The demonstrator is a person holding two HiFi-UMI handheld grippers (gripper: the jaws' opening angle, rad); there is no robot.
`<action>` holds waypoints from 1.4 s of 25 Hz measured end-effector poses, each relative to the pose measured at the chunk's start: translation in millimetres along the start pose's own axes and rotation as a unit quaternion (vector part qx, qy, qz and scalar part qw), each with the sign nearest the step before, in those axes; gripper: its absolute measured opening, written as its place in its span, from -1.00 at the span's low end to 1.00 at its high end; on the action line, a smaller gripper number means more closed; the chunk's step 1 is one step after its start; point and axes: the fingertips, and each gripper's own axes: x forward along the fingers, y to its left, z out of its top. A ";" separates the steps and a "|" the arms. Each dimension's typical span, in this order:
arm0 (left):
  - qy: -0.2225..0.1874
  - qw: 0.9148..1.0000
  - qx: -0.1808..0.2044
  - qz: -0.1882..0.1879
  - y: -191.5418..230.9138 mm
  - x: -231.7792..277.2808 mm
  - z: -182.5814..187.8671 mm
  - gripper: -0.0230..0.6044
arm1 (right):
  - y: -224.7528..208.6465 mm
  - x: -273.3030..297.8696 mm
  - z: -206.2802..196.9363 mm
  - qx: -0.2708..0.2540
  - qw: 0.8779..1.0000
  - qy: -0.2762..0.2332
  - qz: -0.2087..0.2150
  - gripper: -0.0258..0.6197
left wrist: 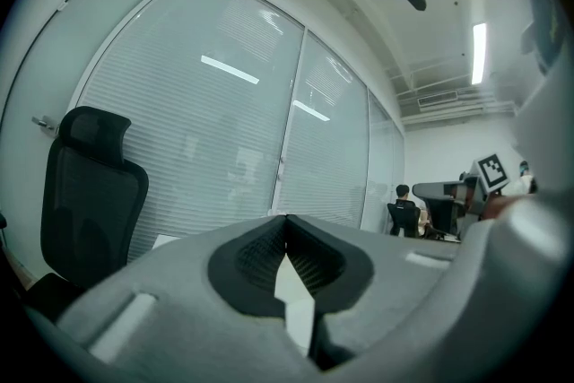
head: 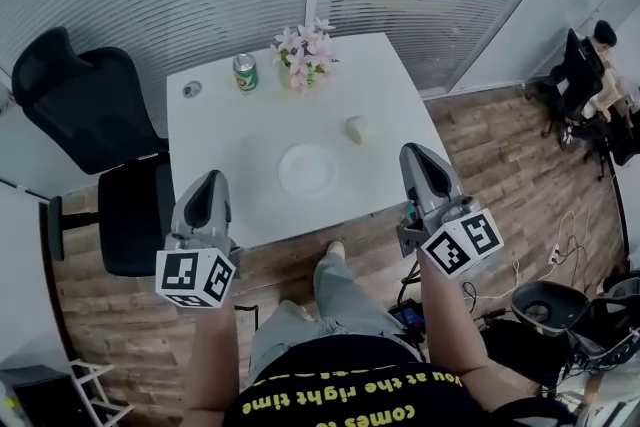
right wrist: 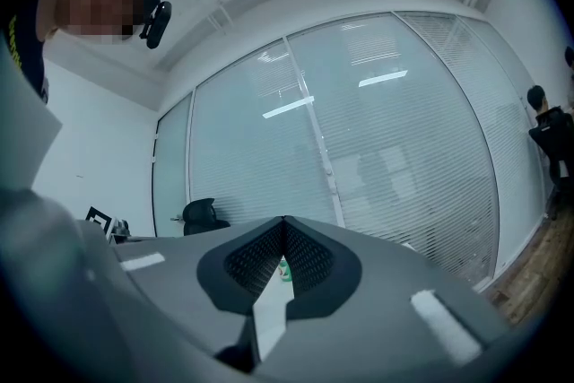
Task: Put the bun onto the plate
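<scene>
1. Bun (head: pixel 355 128) lies on the white surface (head: pixel 225 130), right of centre, near the plate (head: pixel 307 171), untouched.
2. Left tongs (head: pixel 210 179) and right tongs (head: pixel 419 155): both clenched, empty.
3. Advised: release right tongs, grip bun lightly.

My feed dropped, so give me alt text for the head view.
A bun sits on a white table, right of an empty plate. The left gripper and right gripper hover shut and empty by its near corners. A can and flowers stand behind.
</scene>
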 end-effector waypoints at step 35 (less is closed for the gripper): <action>0.007 0.995 0.006 0.099 -0.3 137.2 4.0 -0.93 | -139.9 111.7 7.5 0.033 0.996 0.023 0.078 -0.90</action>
